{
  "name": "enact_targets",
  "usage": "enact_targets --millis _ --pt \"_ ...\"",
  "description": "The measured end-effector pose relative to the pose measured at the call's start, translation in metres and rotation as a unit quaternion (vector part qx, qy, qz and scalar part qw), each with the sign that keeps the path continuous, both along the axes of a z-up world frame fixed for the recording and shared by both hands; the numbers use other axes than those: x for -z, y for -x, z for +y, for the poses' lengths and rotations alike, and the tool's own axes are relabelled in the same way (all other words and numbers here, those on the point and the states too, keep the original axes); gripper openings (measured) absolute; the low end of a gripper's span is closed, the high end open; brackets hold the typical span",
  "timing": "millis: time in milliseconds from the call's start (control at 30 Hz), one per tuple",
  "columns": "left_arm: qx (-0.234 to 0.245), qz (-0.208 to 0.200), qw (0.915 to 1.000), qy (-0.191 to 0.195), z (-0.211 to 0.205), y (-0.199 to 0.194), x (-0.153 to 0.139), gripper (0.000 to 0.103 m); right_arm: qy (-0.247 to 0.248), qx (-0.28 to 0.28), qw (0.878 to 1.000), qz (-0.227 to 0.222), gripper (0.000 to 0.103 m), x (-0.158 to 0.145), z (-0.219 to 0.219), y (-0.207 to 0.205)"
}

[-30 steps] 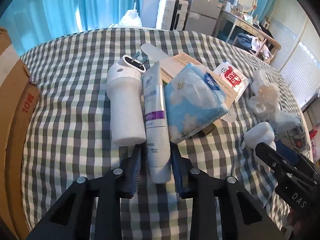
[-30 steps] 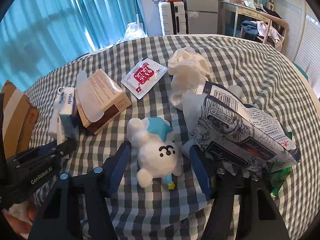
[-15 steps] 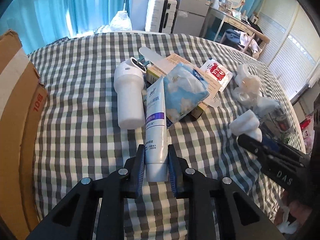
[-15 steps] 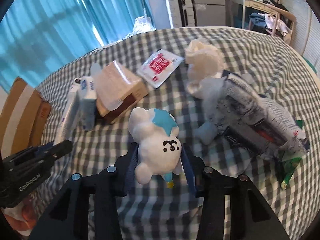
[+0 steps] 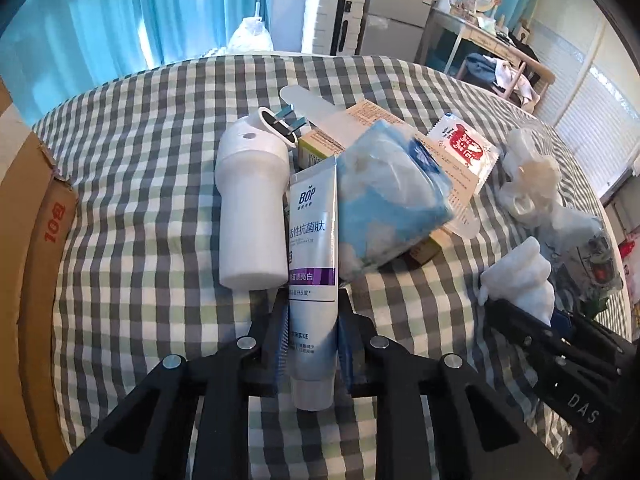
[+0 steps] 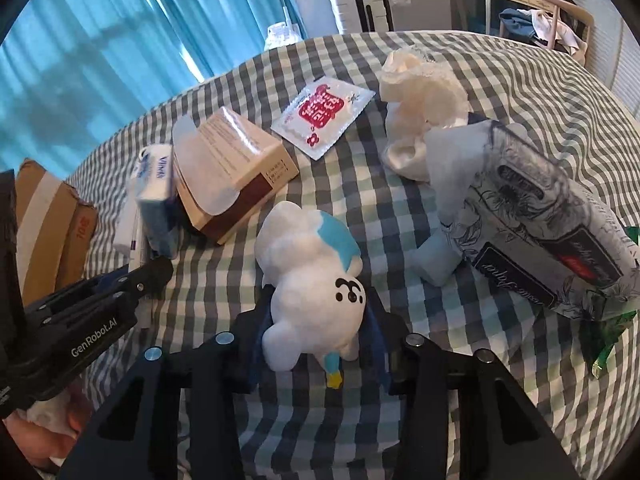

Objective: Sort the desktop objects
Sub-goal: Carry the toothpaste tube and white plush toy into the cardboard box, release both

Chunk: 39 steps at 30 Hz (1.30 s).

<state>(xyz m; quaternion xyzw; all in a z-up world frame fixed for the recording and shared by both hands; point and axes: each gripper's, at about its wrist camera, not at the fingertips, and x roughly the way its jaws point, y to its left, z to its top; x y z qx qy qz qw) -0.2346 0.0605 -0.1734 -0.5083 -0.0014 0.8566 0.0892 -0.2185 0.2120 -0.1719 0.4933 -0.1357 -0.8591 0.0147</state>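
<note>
Since a moment ago we have drawn the toothpaste tube [image 5: 313, 264] toward us, left claw [image 5: 313, 340] clamped on it; our right claw [image 6: 316, 332] grips the plush toy [image 6: 312, 280] over the checkered counter [image 5: 152, 184].

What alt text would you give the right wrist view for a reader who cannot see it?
The right gripper is shut on a white plush toy with a blue patch, over a checked tablecloth. Behind it lie a brown carton, a red-and-white sachet and a printed tissue pack; the left gripper enters at left.
</note>
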Motion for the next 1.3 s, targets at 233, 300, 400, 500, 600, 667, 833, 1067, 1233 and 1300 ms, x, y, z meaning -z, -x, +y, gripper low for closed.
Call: enact_targets --millis 233,300,400,500,600,667,833,1067,1233,1300 --pt "0.008 0.004 0.9996 -0.027 -0.015 -0.027 -0.026 0.021 0.006 0.004 1.000 0.017 0.041 -0.021 -0.002 -0.017" --pt "0.010 0.007 0.9995 -0.028 -0.020 -0.037 -0.037 0.021 0.007 0.006 1.000 0.023 0.041 -0.032 -0.007 -0.028" --pt "0.010 0.018 0.9991 -0.036 -0.030 -0.050 -0.054 0.021 0.007 0.007 0.999 0.037 0.041 -0.050 -0.017 -0.041" --pt "0.001 0.031 0.9988 -0.037 -0.042 -0.064 -0.073 0.021 0.000 -0.001 0.999 0.051 0.041 -0.070 -0.031 -0.053" --pt "-0.005 0.035 0.9987 -0.036 -0.049 -0.075 -0.088 0.021 -0.007 -0.005 0.998 0.068 0.041 -0.092 -0.048 -0.065" --pt "-0.009 0.039 0.9984 -0.040 -0.055 -0.083 -0.098 0.021 -0.009 -0.010 0.997 0.077 0.041 -0.105 -0.058 -0.074" --pt "-0.020 0.076 0.9960 -0.042 -0.072 -0.101 -0.133 0.021 -0.018 -0.029 0.994 0.100 0.041 -0.138 -0.090 -0.095" --pt "-0.027 0.118 0.9920 -0.037 -0.100 -0.120 -0.185 0.021 -0.023 -0.071 0.986 0.149 0.041 -0.186 -0.133 -0.128" --pt "-0.046 0.151 0.9871 -0.031 -0.137 -0.134 -0.221 0.021 -0.027 -0.100 0.978 0.180 0.041 -0.212 -0.160 -0.140" --pt "-0.052 0.159 0.9855 -0.027 -0.148 -0.136 -0.231 0.021 -0.017 -0.114 0.976 0.186 0.041 -0.220 -0.171 -0.142"
